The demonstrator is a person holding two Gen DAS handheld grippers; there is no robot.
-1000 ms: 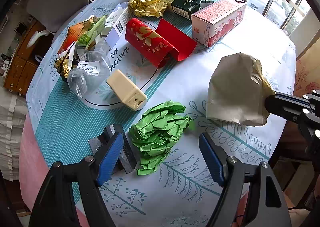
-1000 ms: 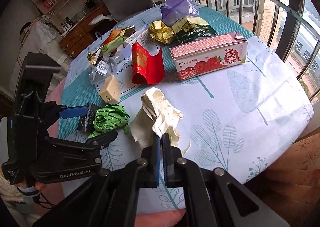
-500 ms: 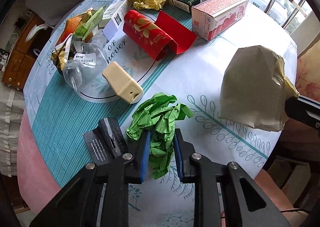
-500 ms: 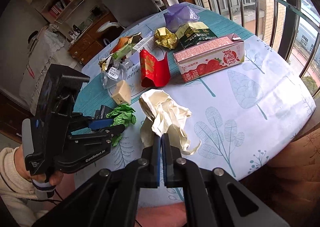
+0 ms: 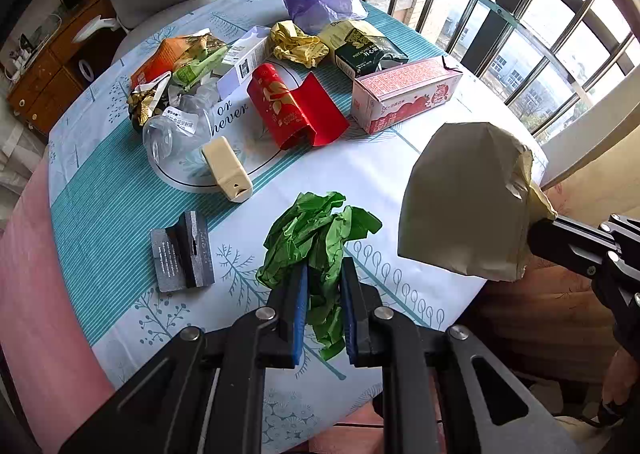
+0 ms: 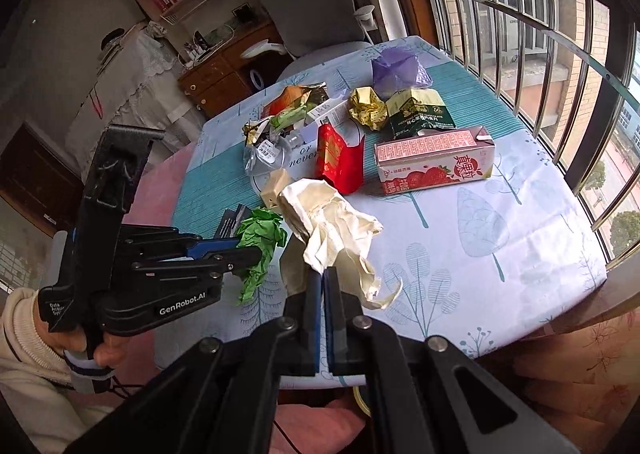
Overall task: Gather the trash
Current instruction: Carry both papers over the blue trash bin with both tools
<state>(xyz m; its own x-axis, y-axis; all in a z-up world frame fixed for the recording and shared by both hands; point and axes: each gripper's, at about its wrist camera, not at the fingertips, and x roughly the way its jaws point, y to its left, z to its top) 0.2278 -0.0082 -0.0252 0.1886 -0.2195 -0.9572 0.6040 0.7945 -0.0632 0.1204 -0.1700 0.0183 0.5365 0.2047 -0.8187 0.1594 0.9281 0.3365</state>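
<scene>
My left gripper (image 5: pixel 323 274) is shut on a crumpled green paper (image 5: pixel 316 234) and holds it lifted above the round table (image 5: pixel 400 174). The green paper also shows in the right wrist view (image 6: pixel 258 246), clamped in the left gripper (image 6: pixel 240 248). My right gripper (image 6: pixel 323 274) is shut on the rim of a beige paper bag (image 6: pixel 332 222), held up over the table's near edge. The bag also shows in the left wrist view (image 5: pixel 464 198), with the right gripper at its right edge (image 5: pixel 536 232).
A pile of trash lies further back: a pink strawberry milk carton (image 5: pixel 404 96), a red packet (image 5: pixel 294 110), a cream box (image 5: pixel 226 168), a clear plastic bag (image 5: pixel 176 130), a dark green carton (image 5: pixel 368 50), a purple bag (image 5: pixel 320 4). A dark grey card box (image 5: pixel 182 252) lies near left.
My left gripper closed on the green paper and lifted it off the table. My right gripper raised the paper bag slightly and stays shut on it.
</scene>
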